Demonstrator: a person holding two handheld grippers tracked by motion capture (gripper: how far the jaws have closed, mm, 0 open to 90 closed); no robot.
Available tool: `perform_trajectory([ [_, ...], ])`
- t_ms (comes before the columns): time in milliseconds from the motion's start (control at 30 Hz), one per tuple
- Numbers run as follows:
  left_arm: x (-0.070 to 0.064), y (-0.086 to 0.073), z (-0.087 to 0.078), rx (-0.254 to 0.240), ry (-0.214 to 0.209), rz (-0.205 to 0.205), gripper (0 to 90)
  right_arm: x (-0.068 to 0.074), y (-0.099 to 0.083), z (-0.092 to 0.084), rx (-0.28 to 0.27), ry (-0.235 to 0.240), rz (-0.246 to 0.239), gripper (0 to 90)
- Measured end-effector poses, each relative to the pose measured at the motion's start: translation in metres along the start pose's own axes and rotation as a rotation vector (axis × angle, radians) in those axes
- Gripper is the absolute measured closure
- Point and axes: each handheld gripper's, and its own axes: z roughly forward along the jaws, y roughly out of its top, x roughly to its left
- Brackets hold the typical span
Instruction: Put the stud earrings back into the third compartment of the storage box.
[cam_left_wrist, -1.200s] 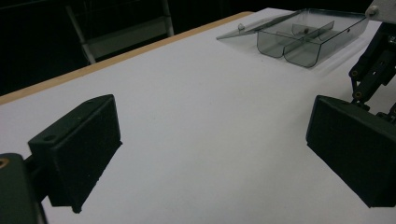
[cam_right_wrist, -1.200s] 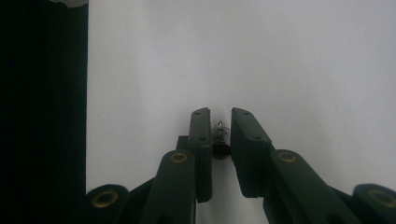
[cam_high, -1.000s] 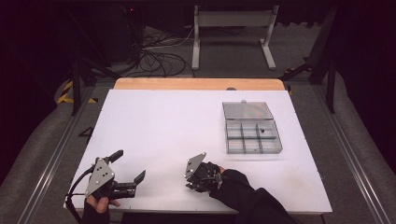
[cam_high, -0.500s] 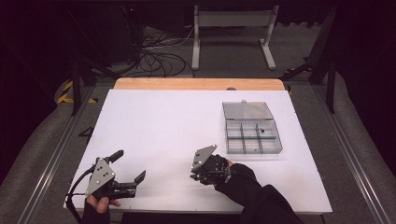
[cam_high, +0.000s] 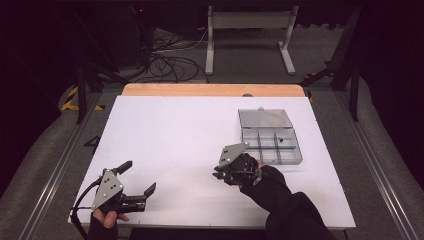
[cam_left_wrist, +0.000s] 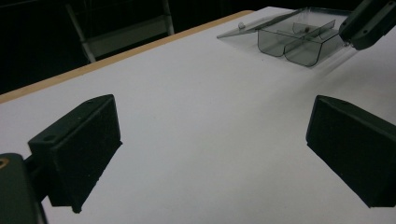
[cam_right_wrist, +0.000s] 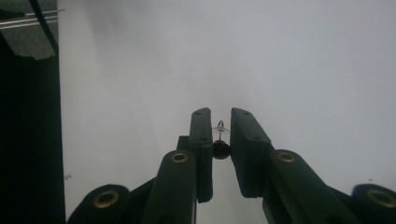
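My right gripper (cam_high: 219, 174) is just above the white table (cam_high: 175, 135), right of centre, near the front-left corner of a clear compartment box (cam_high: 270, 142). In the right gripper view its jaws stand close together (cam_right_wrist: 219, 116) and pinch a tiny pin (cam_right_wrist: 220, 148) with a black bead and a silver tip. My left gripper (cam_high: 140, 176) rests at the table's front left, wide open, with nothing between its jaws (cam_left_wrist: 210, 140). The left gripper view shows the box (cam_left_wrist: 299, 39) far off, with the right gripper's tip (cam_left_wrist: 369, 21) beside it.
The box's lid (cam_high: 264, 118) lies open flat behind it, and a small dark piece (cam_high: 281, 140) sits in one compartment. A wooden strip (cam_high: 210, 90) edges the table's far side. Cables (cam_high: 170, 65) and a white stand (cam_high: 247, 35) are on the floor beyond.
My right gripper has moved right and farther from the front edge, closer to the box. The left gripper has stayed put.
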Motion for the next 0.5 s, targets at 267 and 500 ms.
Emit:
perform_trajectory([
  [267, 0.000, 0.000, 0.000, -0.001, 0.001, 0.002, 3.5, -0.012, -0.004, -0.018, -0.026, -0.055, 0.039, 79.6],
  [500, 0.000, 0.000, 0.000, -0.002, 0.002, 0.002, 3.5, -0.025, -0.010, -0.030, -0.037, -0.100, 0.081, 79.7],
])
